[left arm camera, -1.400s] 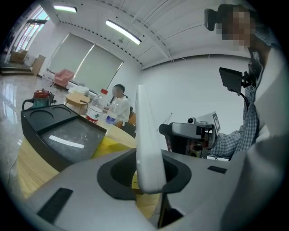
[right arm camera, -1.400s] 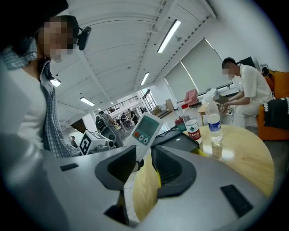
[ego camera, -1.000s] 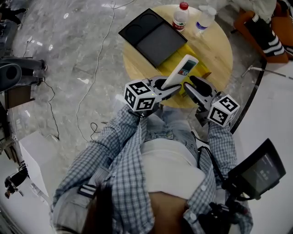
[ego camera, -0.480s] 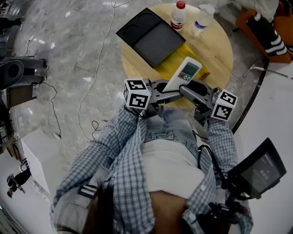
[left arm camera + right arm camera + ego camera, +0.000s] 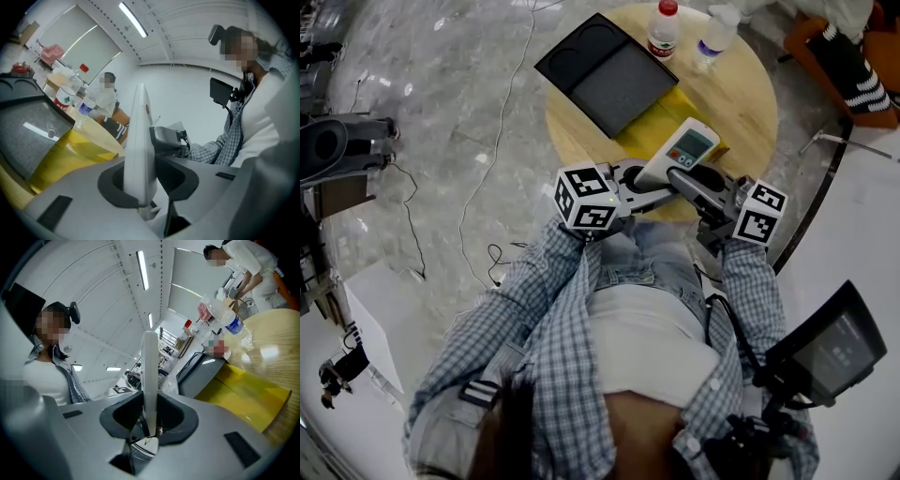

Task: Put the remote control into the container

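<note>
Now left gripper [image 5: 630, 185] and just-closing right gripper [image 5: 684, 186] pinch the forward-pointing remote control [image 5: 682, 150].

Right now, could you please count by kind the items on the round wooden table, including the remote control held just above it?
Bottles: 2
Remote control: 1
Black container: 1
Yellow sheet: 1
Total: 5
</note>
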A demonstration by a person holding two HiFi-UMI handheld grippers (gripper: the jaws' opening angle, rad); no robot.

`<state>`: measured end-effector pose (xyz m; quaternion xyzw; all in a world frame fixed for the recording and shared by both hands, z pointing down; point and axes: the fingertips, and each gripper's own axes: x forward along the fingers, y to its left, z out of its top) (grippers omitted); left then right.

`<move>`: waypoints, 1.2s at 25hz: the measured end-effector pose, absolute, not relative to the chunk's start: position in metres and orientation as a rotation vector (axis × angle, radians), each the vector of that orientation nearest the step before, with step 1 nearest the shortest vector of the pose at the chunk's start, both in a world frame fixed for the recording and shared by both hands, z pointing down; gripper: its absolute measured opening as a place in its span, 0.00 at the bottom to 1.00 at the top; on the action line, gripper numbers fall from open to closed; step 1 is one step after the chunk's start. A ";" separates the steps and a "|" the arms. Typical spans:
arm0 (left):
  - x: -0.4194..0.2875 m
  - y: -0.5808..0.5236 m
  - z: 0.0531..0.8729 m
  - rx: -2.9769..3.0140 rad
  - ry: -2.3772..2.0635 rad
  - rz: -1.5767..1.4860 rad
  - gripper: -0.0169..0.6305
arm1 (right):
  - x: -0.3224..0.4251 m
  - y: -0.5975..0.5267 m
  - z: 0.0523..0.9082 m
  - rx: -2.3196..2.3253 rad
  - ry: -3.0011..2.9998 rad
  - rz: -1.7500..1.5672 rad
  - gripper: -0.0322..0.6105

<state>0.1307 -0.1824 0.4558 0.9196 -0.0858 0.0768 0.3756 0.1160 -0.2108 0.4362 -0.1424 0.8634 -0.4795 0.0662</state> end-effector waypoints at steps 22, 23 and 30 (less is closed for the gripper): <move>0.107 -0.192 0.462 2.403 -0.412 0.242 0.32 | 0.117 -0.222 0.424 -0.529 2.645 -1.378 0.19; 0.105 -0.192 0.464 2.400 -0.418 0.245 0.32 | 0.116 -0.224 0.424 -0.529 2.653 -1.377 0.19; 0.079 -0.188 0.479 2.401 -0.502 0.313 0.32 | 0.124 -0.235 0.417 -0.576 2.606 -1.373 0.19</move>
